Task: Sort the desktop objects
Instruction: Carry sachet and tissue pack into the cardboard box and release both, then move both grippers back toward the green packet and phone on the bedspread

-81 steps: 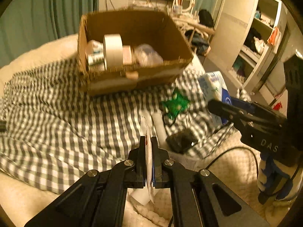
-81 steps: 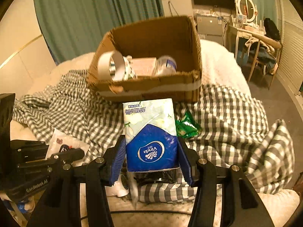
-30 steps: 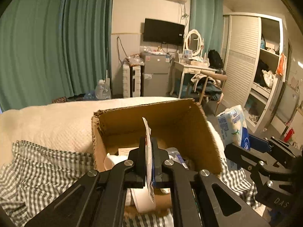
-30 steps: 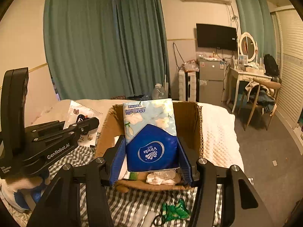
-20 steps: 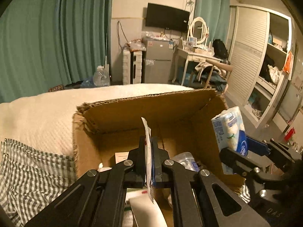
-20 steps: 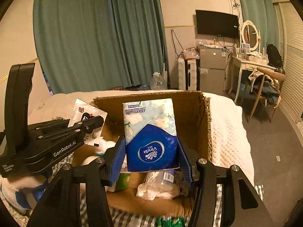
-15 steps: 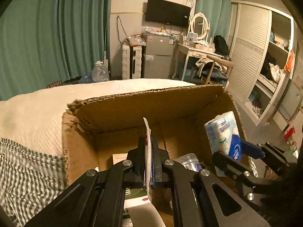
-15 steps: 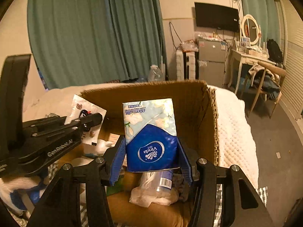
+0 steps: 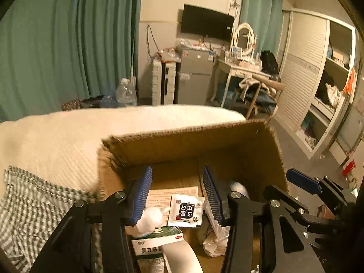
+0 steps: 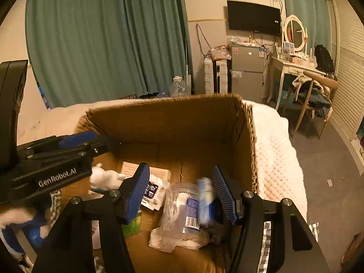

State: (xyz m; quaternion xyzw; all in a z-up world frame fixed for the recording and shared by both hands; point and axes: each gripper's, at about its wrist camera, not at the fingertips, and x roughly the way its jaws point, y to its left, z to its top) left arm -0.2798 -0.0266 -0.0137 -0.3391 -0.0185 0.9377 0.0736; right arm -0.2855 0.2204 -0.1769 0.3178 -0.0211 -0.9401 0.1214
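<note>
1. The sachet (image 9: pixel 186 210), white with a black label, lies flat inside the box (image 9: pixel 204 141), below and between the left gripper's (image 9: pixel 177 193) blue pads, touching neither.
2. The left gripper's jaws have just been opening and now stand apart with nothing gripped.
3. The tissue pack (image 10: pixel 204 195), blue and white, shows blurred inside the box, close to the right pad of the right gripper (image 10: pixel 182 191); whether it touches the pad cannot be told.
4. The right gripper's jaws have just been opening too; they stand wide and the left pad is clear of the pack.
5. Beside the pack a clear bottle (image 10: pixel 179 207) lies on a crumpled plastic bag (image 10: pixel 177 238) on the box floor.
6. Left of the sachet sits a small white toy (image 9: pixel 150 218), resting on a green-and-white medicine carton (image 9: pixel 157 243).
7. A printed paper slip (image 9: pixel 173 193) lies flat behind the sachet, partly under it.
8. A white tape roll (image 9: pixel 179 257) shows at the bottom edge of the left view, in front of the carton.
9. In the right view the left gripper reaches in over the box's left wall.
10. The box stands on a bed: a checked cloth (image 9: pixel 29 207) lies on its left, and a cream quilt (image 9: pixel 68 136) lies behind it.
11. Green curtains (image 10: pixel 102 41) hang beyond the bed.
</note>
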